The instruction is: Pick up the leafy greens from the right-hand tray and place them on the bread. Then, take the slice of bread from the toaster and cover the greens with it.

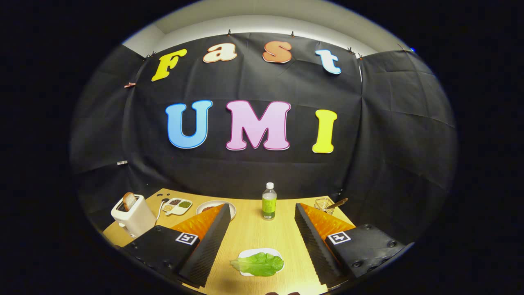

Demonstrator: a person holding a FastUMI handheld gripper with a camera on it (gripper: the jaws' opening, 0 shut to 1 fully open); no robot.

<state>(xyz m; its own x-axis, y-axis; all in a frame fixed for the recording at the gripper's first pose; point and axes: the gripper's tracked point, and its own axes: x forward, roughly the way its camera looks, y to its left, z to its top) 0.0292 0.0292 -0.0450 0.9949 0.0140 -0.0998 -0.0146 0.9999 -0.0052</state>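
Your gripper (260, 221) is wide open, holding nothing. The lettuce (258, 264) lies between the fingers at 6 o'clock. The toaster (133, 215) stands at 10 o'clock.

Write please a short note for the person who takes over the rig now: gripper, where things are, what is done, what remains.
Gripper: jaws wide open, holding nothing, above the table.
Leafy greens: lying on a small white tray, between the fingers, untouched.
Toaster: far left, a bread slice standing in its slot.
Plate: beyond the left finger, partly hidden; I cannot tell what lies on it.
Done: nothing yet.
Left: grasp the greens, lay them on the bread, then cover with the toaster slice.
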